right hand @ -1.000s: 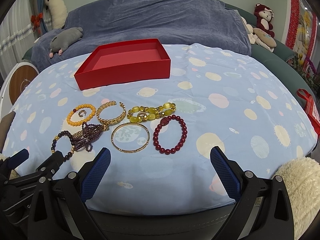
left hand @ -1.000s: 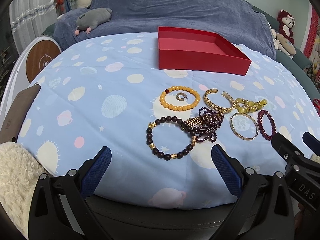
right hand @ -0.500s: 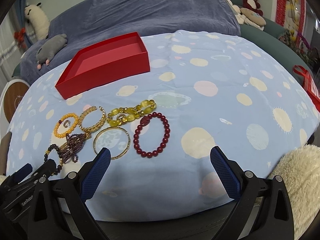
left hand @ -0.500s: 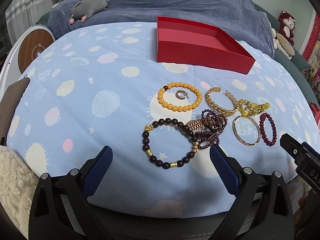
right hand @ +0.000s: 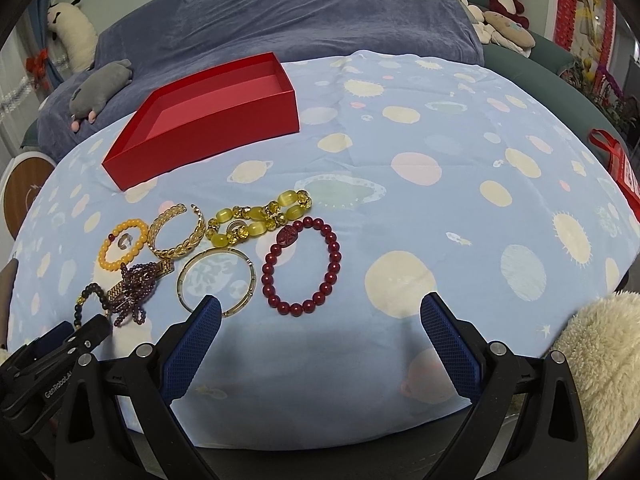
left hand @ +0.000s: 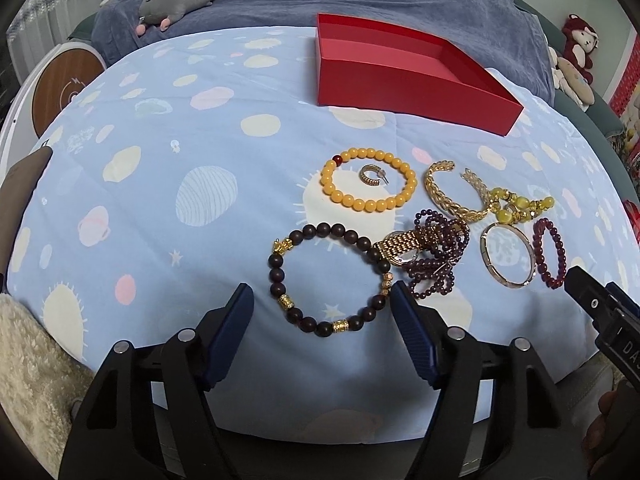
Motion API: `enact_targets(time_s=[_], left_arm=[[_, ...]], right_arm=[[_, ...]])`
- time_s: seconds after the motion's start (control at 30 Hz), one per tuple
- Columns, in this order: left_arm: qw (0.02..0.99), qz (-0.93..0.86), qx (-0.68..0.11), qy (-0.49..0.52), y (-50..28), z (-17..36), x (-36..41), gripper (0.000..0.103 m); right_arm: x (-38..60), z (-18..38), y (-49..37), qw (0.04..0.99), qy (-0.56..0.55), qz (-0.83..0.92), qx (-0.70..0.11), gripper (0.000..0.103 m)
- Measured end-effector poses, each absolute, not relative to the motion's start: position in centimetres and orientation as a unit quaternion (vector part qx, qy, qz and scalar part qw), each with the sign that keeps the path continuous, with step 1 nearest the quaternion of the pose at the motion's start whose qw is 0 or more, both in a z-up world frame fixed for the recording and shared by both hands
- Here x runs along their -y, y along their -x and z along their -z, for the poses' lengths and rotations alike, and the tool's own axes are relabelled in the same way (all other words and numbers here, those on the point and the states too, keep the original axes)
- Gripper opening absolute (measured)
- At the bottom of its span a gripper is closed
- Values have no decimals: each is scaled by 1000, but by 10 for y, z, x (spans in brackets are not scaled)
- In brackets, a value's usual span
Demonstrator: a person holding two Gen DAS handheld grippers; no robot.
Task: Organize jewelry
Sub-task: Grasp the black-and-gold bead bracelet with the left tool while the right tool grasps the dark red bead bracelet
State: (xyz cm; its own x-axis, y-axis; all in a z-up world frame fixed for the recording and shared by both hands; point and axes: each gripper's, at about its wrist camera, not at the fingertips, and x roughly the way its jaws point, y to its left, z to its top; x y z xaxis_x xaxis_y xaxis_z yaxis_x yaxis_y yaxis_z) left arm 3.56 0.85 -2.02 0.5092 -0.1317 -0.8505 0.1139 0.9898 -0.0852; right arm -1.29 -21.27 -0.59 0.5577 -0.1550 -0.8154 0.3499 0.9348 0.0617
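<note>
A dark brown bead bracelet (left hand: 277, 274) with gold spacers lies flat on the blue planet-print cloth (left hand: 168, 184). My left gripper (left hand: 322, 304) hangs just in front of it with its jaws closing. The bracelet sits between the blue fingertips (left hand: 240, 304), and they do not touch it. My right gripper (right hand: 320, 308) stands open just short of a dark red bead bracelet (right hand: 335, 258) and a thin gold bangle (right hand: 252, 276), holding nothing. The empty red box (left hand: 400, 88) stands farther back.
More jewellery lies beside these: a yellow bead bracelet (left hand: 352, 201) around a small earring (left hand: 372, 176), a gold cuff (left hand: 444, 200), a purple bead tangle (left hand: 436, 248), and a yellow-green stone bracelet (right hand: 260, 216). Plush toys (right hand: 100, 88) sit on the blue-covered sofa behind.
The left jaws have narrowed around the dark bead bracelet. Both views have tipped down and drawn slightly closer to the jewellery, and the right view has rolled.
</note>
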Motion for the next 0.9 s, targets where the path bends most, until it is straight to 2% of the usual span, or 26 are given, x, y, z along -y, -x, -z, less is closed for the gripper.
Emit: enact_targets(time_s=[0.13, 0.3, 0.5, 0.63, 0.67, 0.8, 0.9], left_arm=[[873, 64, -482, 31, -36, 15, -19, 71], [868, 37, -492, 49, -45, 19, -32, 69], [872, 43, -488, 3, -45, 20, -17, 47], [874, 37, -484, 12, -47, 19, -23, 14], [874, 36, -485, 18, -48, 19, -25, 8], [874, 42, -484, 27, -49, 19, -27, 8], [874, 45, -484, 26, -49, 19, -26, 8]], right_arm=[[215, 6, 13, 875, -113, 145, -447, 96], [215, 6, 11, 875, -112, 142, -449, 96], [208, 5, 6, 879, -96, 123, -450, 95], [207, 3, 0, 880, -93, 111, -452, 88], [209, 4, -3, 878, -94, 108, -456, 82], [219, 8, -15, 870, -98, 111, -471, 68], [226, 12, -23, 864, -101, 119, -478, 61]])
